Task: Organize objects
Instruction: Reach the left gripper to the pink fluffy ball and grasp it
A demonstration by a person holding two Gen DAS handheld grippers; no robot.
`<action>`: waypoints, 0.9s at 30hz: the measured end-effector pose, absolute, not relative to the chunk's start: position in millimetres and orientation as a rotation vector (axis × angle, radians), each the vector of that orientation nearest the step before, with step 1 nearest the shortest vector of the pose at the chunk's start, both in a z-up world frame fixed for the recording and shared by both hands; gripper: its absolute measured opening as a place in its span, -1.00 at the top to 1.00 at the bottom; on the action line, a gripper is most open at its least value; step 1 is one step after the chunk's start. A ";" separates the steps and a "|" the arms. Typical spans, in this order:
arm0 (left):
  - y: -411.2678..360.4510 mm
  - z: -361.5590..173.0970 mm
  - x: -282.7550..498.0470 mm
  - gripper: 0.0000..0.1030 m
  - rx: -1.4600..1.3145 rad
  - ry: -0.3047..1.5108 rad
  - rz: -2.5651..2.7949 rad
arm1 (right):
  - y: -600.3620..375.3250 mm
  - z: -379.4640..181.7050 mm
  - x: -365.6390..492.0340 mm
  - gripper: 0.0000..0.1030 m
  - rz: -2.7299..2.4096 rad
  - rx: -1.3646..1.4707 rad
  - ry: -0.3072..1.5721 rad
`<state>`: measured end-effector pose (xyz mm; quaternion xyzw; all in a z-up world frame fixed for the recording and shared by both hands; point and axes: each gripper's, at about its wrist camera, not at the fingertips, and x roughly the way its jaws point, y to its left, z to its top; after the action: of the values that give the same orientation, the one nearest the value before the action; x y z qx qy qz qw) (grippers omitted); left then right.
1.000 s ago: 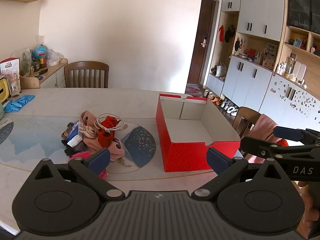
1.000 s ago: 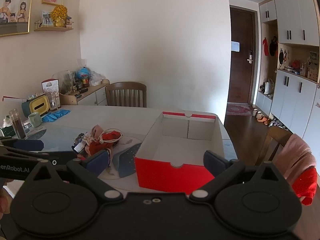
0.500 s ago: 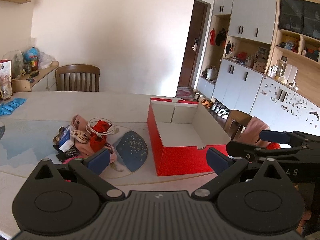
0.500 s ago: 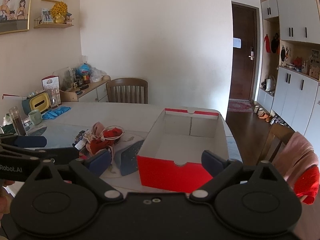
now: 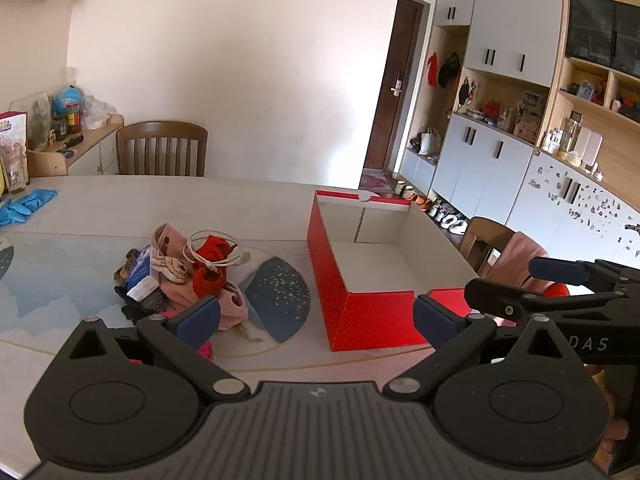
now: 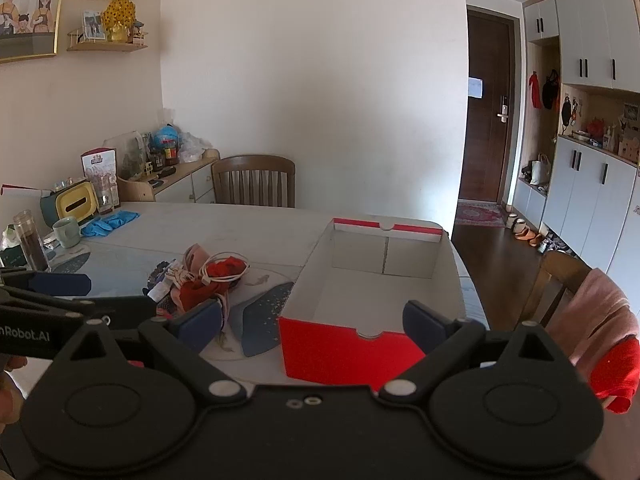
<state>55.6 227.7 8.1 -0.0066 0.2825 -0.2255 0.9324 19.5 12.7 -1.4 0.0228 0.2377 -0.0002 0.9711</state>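
A heap of small items lies on the table: pink and red cloth, a coiled white cable, a white-and-blue packet and dark bits. To its right stands an empty red box with a white inside. My left gripper hovers open above the table's near edge, between heap and box, holding nothing. My right gripper is open too, held back from the box's front wall. Each gripper shows at the edge of the other's view.
Blue gloves, a green mug, a jar and a yellow tissue box sit at the table's far left. A wooden chair stands behind the table, another with pink cloth on the right. Cabinets line the right wall.
Both grippers stay open. The left wrist view has swung and shifted slightly, so heap and box sit a little differently in frame. The right gripper has risen a little.
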 end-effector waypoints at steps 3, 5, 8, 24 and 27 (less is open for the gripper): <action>231.5 6.6 61.2 -1.00 -0.014 0.583 -0.463 | 14.4 -2.0 20.9 -0.87 -0.002 0.046 0.482; 235.1 5.1 66.4 -1.00 -0.013 0.587 -0.459 | 16.1 -2.5 24.6 -0.87 -0.007 0.046 0.485; 241.9 1.8 76.8 -1.00 -0.013 0.596 -0.445 | 19.7 -2.7 34.9 -0.83 -0.020 0.046 0.496; 287.2 -53.5 149.8 -1.00 0.100 0.707 -0.399 | 0.8 -6.2 77.5 -0.78 -0.178 0.111 0.531; 291.9 -68.0 159.8 -1.00 0.145 0.722 -0.414 | -5.7 -5.8 83.2 -0.78 -0.227 0.114 0.535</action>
<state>159.8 291.9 -68.0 0.0704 0.3504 -0.2011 0.9120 83.2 -5.7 -5.8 0.0564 0.2634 -0.1119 0.9565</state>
